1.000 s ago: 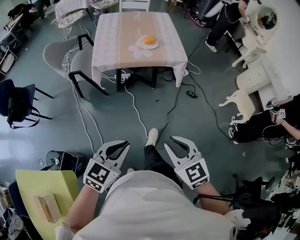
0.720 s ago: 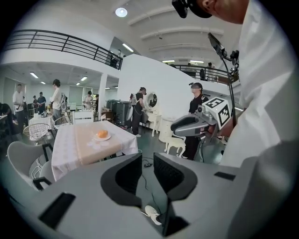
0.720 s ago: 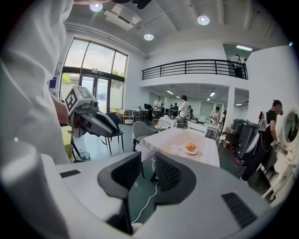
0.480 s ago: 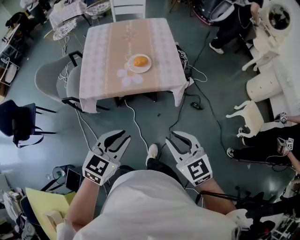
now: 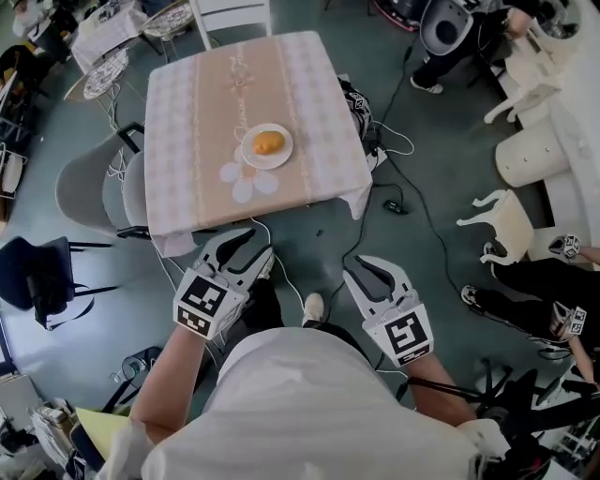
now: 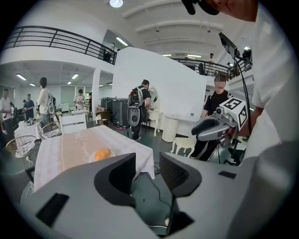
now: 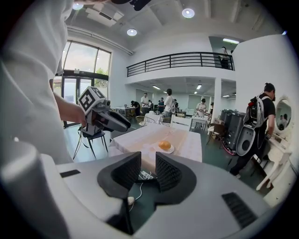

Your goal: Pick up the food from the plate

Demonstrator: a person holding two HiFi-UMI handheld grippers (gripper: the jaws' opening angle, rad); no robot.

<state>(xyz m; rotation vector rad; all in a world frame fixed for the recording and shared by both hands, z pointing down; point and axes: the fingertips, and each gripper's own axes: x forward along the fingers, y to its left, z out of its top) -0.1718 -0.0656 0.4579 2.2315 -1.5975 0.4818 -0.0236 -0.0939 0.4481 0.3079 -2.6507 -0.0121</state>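
Observation:
An orange piece of food (image 5: 268, 142) lies on a white plate (image 5: 281, 156) on the table (image 5: 187, 141) with the pale checked cloth. Both grippers hang in the air short of the table's near edge, over the floor. My left gripper (image 5: 246, 246) is nearest that edge; its jaws are opening and nothing is between them. My right gripper (image 5: 379, 274) stands open and empty further right. The food (image 6: 102, 154) shows small and far ahead past the left gripper (image 6: 147, 169), and the same food (image 7: 164, 145) lies beyond the right gripper (image 7: 148, 171).
Grey chairs (image 5: 89, 187) stand at the table's left side, a white chair (image 5: 230, 14) at its far end. Cables (image 5: 394, 178) run over the floor by the table. White furniture (image 5: 525, 150) and seated people (image 5: 544, 281) are to the right.
The table and plate have come nearer and lower in the head view. The left gripper's jaws have gone from shut to parted. Both grippers have moved up toward the table's edge.

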